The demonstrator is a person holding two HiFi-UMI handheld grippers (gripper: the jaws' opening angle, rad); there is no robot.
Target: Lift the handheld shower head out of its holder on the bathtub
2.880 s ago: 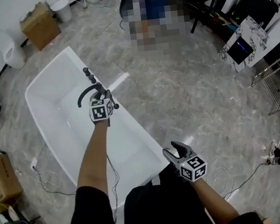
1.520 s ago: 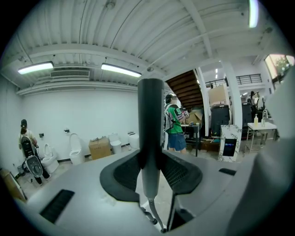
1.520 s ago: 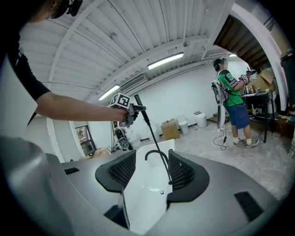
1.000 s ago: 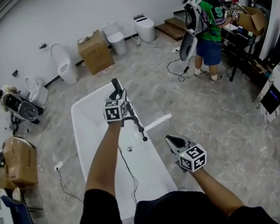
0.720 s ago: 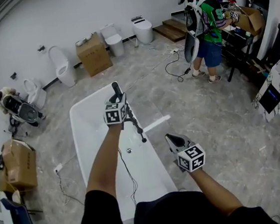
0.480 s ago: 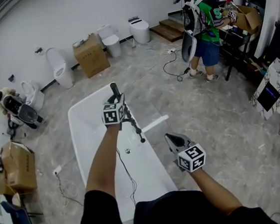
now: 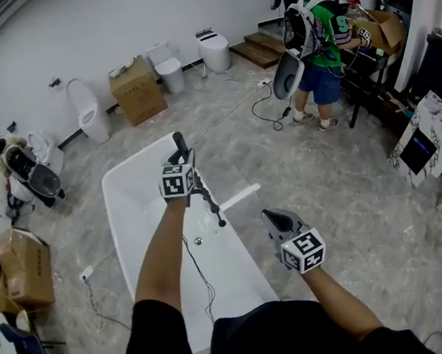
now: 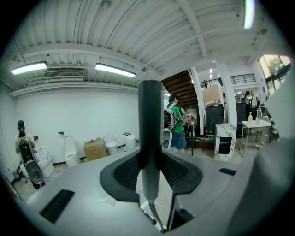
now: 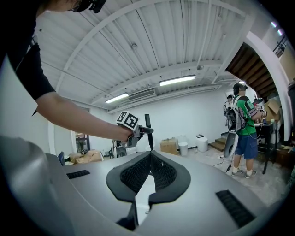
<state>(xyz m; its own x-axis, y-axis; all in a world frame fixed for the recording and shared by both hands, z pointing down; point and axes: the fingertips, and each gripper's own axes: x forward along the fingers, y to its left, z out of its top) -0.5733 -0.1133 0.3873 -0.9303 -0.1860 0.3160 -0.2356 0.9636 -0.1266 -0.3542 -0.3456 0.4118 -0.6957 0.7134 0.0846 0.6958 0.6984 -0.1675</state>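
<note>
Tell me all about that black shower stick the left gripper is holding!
The handheld shower head is a slim, dark stick with a paler grey lower part. It stands upright, pinched between the pads of the left gripper, above the white bathtub. A thin hose hangs from its lower end down to the tub's rim. Nothing else touches it.

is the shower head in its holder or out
Out: the left gripper holds the shower head upright in the air, its hose hanging down below.
</note>
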